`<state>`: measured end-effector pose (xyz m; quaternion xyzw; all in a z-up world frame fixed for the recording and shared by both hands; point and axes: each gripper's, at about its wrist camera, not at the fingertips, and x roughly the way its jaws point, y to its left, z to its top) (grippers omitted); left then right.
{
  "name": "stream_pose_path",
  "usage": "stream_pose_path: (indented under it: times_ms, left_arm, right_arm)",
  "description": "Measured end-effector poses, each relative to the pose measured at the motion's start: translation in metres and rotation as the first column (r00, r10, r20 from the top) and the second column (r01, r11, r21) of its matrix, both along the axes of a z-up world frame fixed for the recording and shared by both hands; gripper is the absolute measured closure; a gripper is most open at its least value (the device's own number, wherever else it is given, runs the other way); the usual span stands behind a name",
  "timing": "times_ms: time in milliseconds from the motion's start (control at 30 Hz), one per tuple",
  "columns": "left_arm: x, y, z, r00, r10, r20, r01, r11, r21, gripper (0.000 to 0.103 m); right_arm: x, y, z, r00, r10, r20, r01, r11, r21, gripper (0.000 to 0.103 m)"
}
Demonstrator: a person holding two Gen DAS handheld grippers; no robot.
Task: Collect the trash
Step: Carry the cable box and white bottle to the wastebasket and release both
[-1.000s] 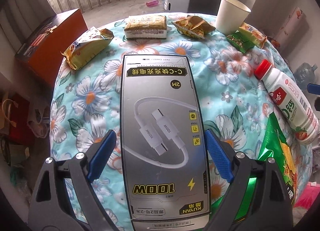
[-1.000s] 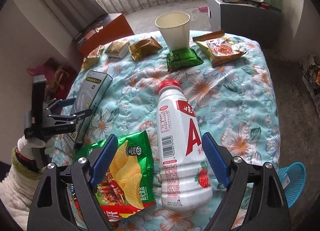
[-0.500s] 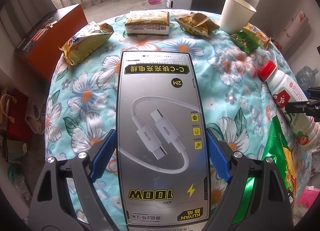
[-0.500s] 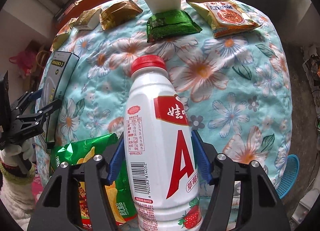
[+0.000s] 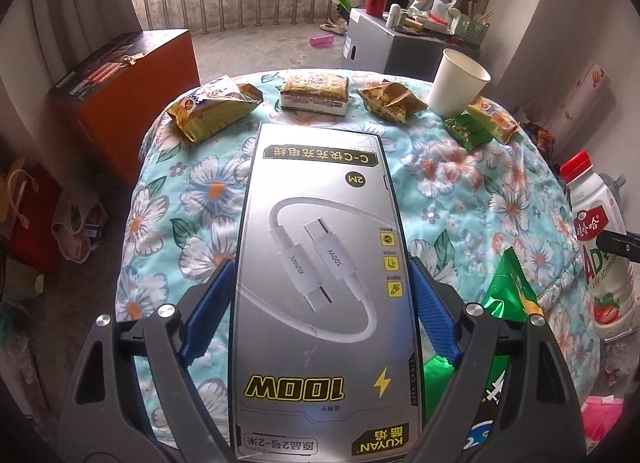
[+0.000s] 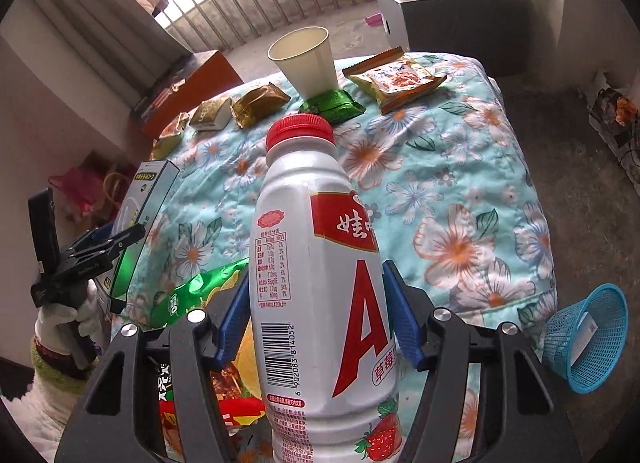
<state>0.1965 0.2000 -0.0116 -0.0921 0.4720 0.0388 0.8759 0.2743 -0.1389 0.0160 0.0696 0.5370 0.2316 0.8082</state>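
My left gripper (image 5: 318, 309) is shut on a grey cable box (image 5: 320, 263) printed "100W" and holds it lifted above the flowered table (image 5: 192, 199). My right gripper (image 6: 316, 321) is shut on a white milk bottle (image 6: 316, 283) with a red cap and holds it raised and tilted upright. The bottle also shows at the right edge of the left wrist view (image 5: 600, 239). The box and left gripper show at the left of the right wrist view (image 6: 144, 215). A green chip bag (image 6: 200, 299) lies on the table below the bottle.
At the table's far side lie several snack packets (image 5: 212, 107), a paper cup (image 5: 458, 83) and a green packet (image 5: 466, 131). A blue mesh basket (image 6: 588, 347) holding a paper sits on the floor at the right. An orange box (image 5: 124, 87) stands left of the table.
Both grippers have closed on their objects and lifted them. The bottle went from lying on the table to raised and upright. The cable box rose off the cloth.
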Motion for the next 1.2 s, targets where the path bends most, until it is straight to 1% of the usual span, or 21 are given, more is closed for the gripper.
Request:
stream_pose_path:
  times_ms: [133, 233, 400, 467, 633, 767, 867, 1000, 1100, 1200]
  left_arm:
    - [-0.022, -0.001, 0.014, 0.999, 0.013, 0.053, -0.011, 0.999, -0.037, 0.022]
    - [-0.038, -0.002, 0.027, 0.995, 0.026, 0.098, -0.020, 0.998, -0.064, 0.022]
    - [-0.063, -0.010, 0.049, 0.985, 0.028, 0.167, -0.017, 0.997, -0.069, 0.022]
    - [-0.071, -0.013, 0.059, 0.980, 0.028, 0.195, -0.013, 0.997, -0.077, 0.022]
    - [-0.089, -0.032, 0.081, 0.966, -0.010, 0.257, 0.032, 0.996, -0.081, 0.022]
    - [-0.098, -0.059, 0.094, 0.954, -0.072, 0.290, 0.105, 0.990, -0.098, 0.022]
    - [-0.103, -0.085, 0.103, 0.941, -0.133, 0.312, 0.173, 0.979, -0.105, 0.022]
    - [-0.106, -0.129, 0.111, 0.911, -0.235, 0.339, 0.282, 0.955, -0.096, 0.022]
    - [-0.102, -0.166, 0.113, 0.885, -0.311, 0.346, 0.365, 0.925, -0.103, 0.022]
    - [-0.091, -0.208, 0.109, 0.867, -0.378, 0.325, 0.437, 0.890, -0.132, 0.022]
  right_arm:
    - [-0.027, -0.017, 0.011, 0.997, -0.059, 0.047, 0.055, 0.994, 0.093, 0.042]
    - [-0.046, -0.025, 0.017, 0.992, -0.108, 0.067, 0.097, 0.983, 0.156, 0.042]
    - [-0.080, -0.044, 0.023, 0.975, -0.195, 0.103, 0.168, 0.959, 0.229, 0.042]
    - [-0.092, -0.050, 0.023, 0.971, -0.218, 0.100, 0.186, 0.947, 0.261, 0.042]
    - [-0.121, -0.069, 0.021, 0.960, -0.264, 0.093, 0.223, 0.923, 0.315, 0.043]
    - [-0.146, -0.085, 0.017, 0.948, -0.304, 0.100, 0.254, 0.905, 0.342, 0.043]
    - [-0.167, -0.101, 0.015, 0.935, -0.341, 0.103, 0.283, 0.887, 0.365, 0.043]
    - [-0.194, -0.128, 0.007, 0.912, -0.396, 0.107, 0.327, 0.859, 0.395, 0.043]
    - [-0.211, -0.152, -0.001, 0.890, -0.444, 0.101, 0.373, 0.839, 0.397, 0.043]
    - [-0.223, -0.184, -0.009, 0.858, -0.507, 0.083, 0.433, 0.801, 0.413, 0.043]
